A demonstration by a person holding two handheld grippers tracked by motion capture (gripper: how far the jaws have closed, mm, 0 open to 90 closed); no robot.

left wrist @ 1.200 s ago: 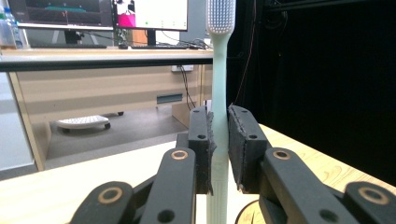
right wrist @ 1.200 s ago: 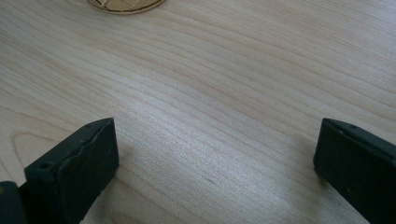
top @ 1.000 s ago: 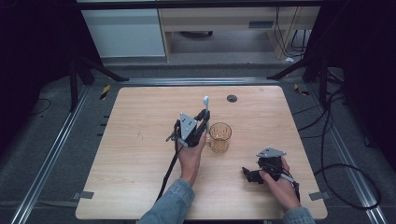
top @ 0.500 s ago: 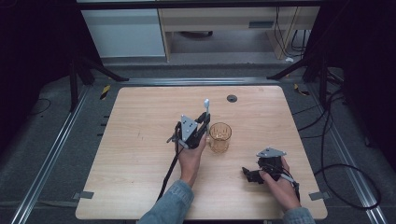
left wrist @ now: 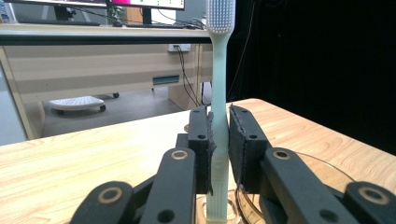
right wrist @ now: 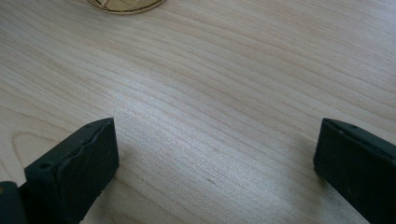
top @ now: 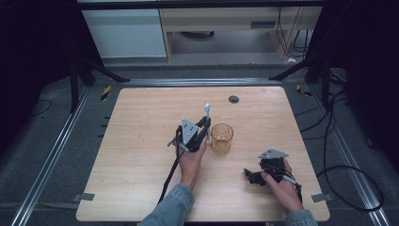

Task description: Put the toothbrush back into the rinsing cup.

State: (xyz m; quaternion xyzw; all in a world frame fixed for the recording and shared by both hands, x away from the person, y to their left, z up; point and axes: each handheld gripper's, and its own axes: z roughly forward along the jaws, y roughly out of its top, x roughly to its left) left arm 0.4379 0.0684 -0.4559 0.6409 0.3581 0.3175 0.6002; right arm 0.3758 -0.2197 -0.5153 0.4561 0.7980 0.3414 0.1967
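At a light wooden table (top: 141, 141), I work 2 black grippers. An amber plastic cup (top: 221, 138) stands upright near the table's middle. My left gripper (top: 203, 129), just beside the cup on its left, is clamped on the handle of a pale toothbrush (left wrist: 219, 93), held upright with its bristled head on top. My right gripper (top: 256, 175) rests low over bare wood near the front right, well apart from the cup, its jaws spread wide with nothing between them.
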